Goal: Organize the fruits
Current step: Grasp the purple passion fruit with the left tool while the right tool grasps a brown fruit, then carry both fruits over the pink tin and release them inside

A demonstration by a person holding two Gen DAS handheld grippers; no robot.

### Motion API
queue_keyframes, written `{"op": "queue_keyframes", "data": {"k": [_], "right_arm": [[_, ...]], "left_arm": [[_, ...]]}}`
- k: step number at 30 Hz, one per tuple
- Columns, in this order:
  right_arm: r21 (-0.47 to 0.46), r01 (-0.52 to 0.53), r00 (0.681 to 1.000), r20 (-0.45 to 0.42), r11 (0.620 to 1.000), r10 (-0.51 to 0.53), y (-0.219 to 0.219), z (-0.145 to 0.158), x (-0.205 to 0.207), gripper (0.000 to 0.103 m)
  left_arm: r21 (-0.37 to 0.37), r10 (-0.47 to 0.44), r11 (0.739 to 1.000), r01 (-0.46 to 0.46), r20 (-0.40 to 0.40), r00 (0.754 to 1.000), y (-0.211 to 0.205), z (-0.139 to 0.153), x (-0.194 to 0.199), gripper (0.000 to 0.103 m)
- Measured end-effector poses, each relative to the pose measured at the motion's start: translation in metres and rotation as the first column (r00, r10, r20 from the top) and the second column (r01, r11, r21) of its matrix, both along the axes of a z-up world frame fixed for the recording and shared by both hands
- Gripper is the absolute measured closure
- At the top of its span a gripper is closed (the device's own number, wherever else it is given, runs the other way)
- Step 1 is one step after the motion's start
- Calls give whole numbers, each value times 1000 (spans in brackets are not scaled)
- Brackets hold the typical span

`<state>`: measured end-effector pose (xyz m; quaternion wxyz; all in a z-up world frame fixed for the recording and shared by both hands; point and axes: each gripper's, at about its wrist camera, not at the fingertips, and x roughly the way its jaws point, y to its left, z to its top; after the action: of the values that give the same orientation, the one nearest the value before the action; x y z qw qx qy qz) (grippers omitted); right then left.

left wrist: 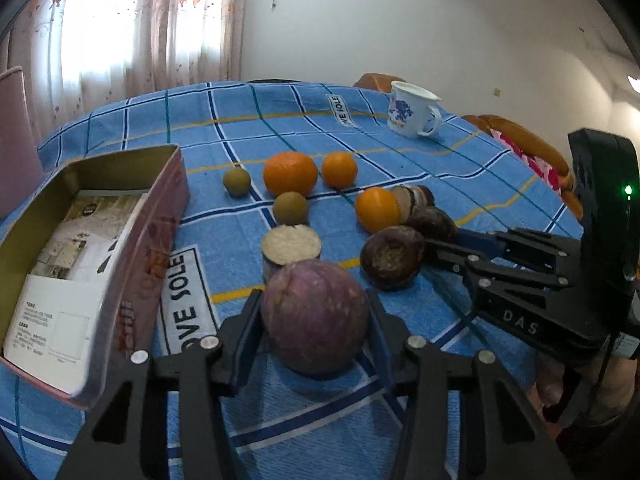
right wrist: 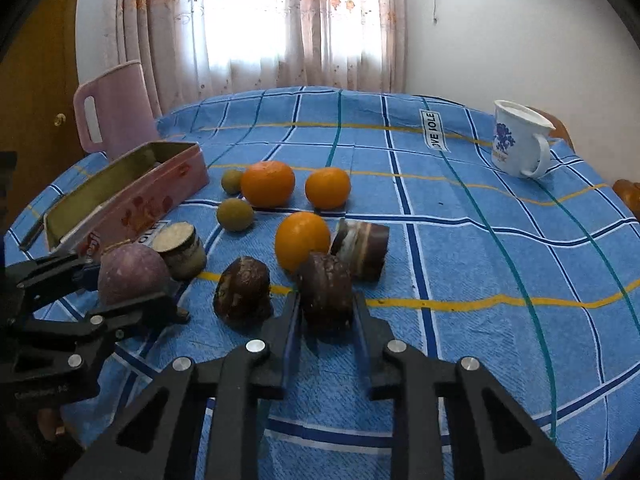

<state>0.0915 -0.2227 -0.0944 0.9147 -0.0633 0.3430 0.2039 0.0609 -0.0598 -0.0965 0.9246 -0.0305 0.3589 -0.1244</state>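
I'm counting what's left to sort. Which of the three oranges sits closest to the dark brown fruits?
The orange nearest the grippers: it stands alone in front of the other two, right beside the dark brown fruit that the right gripper clamps.

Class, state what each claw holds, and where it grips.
Left claw: purple fruit, by its sides. Right claw: dark brown fruit, by its sides.
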Motion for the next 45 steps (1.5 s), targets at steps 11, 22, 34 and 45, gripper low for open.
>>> {"op": "queue_keyframes", "data": {"k": [11,22,34,45], "right_arm": [[32,-13,996,88,999,10,-3,7,-11,78],[42,-31,984,174,999,23,-3,11,-23,78],[52,-53,964,263,997,38,-3,14,-36,78],[62,-69,944,327,996,45,-2,20,-48,78]], "left_arm": [[-63,22,998,-17,76,997,10,10,-12,53],[-43,50,998,-44,170,984,13,24,-22,53],[-20,73,997,-70,230,970,13,32,-29,53],[-4,103,994,-107,292,951,16,43,-38,53]]}}
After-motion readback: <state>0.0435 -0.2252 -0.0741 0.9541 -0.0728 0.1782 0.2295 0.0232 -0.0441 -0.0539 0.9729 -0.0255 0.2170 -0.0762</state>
